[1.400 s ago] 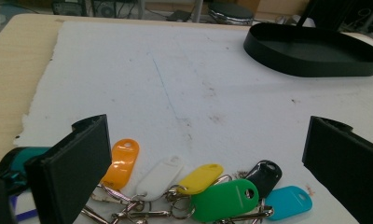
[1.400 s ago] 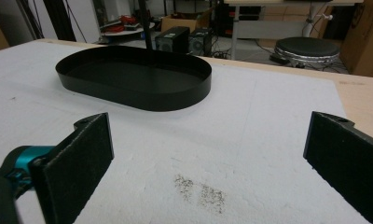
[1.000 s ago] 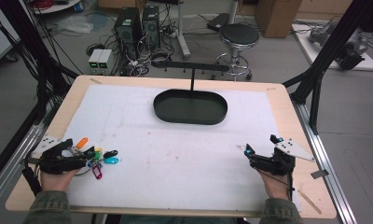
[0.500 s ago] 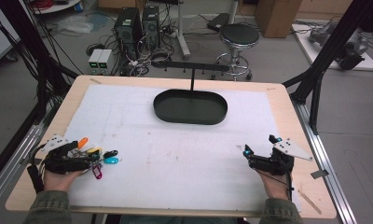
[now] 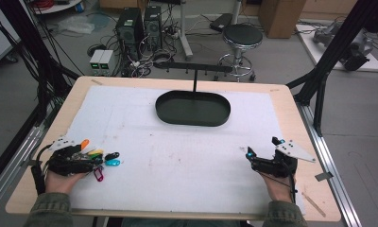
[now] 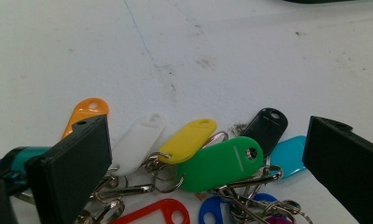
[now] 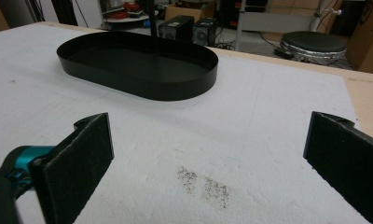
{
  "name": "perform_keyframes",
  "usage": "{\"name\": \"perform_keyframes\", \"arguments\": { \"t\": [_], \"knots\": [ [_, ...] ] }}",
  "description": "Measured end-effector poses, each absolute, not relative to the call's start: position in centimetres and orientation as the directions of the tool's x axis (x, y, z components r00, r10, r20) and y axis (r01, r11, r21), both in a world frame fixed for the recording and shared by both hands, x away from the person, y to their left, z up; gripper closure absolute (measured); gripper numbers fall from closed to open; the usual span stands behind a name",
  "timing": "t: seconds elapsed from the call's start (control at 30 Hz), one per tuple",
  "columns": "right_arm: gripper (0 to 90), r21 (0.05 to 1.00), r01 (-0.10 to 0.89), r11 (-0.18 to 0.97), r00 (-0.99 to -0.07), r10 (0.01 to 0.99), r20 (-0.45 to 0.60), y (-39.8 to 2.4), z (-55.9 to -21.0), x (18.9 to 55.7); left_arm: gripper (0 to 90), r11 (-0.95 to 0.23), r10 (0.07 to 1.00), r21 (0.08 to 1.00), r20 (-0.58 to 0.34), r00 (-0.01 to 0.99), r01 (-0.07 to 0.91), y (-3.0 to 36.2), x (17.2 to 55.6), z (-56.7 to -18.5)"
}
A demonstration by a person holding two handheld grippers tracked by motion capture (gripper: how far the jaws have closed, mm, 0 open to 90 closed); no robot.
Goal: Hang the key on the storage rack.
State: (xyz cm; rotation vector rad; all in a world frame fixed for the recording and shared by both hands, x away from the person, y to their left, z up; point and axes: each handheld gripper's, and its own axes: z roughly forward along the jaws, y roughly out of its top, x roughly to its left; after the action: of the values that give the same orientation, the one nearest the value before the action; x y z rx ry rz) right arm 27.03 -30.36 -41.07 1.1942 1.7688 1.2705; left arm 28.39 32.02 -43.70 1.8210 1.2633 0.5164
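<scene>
At the near left of the table [image 5: 291,101], the left gripper [image 6: 205,163] stands with its jaws spread wide over a bunch of coloured key tags [image 6: 208,161], the green, yellow and white tags lying between them and nothing clamped; an orange tag [image 6: 84,112] pokes out just beyond the left jaw. At the near right, the right gripper [image 7: 208,158] is likewise wide apart over bare white mat [image 7: 268,107], holding nothing; the black oval tray [image 5: 193,108] sits at the far middle, well apart from both.

We see a round black swivel stool [image 5: 243,35] and two black computer towers [image 5: 139,26] behind the table.
</scene>
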Motion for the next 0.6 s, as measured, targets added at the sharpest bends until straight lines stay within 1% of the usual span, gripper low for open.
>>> {"name": "perform_keyframes", "arguments": {
  "t": [0.1,0.17,0.5,0.6],
  "knots": [
    [0.4,0.947,0.297,0.120,-0.377,0.926,0.001,-30.34,-41.08,27.07,1.8,-0.141,0.910,0.812,-0.118,0.397,0.566,32.03,28.50,-43.78],
    [0.4,0.946,0.301,0.123,-0.379,0.926,0.000,-30.31,-41.09,27.06,5.2,-0.139,0.911,0.815,-0.119,0.396,0.563,32.11,28.50,-43.77],
    [0.4,0.946,0.298,0.130,-0.380,0.925,-0.007,-30.28,-41.14,27.15,10.7,-0.164,0.907,0.798,-0.109,0.406,0.581,31.85,28.78,-44.03],
    [0.4,0.945,0.299,0.134,-0.379,0.925,-0.011,-30.30,-41.15,27.18,11.0,-0.171,0.906,0.795,-0.105,0.410,0.582,31.70,28.83,-44.13]
  ]
}}
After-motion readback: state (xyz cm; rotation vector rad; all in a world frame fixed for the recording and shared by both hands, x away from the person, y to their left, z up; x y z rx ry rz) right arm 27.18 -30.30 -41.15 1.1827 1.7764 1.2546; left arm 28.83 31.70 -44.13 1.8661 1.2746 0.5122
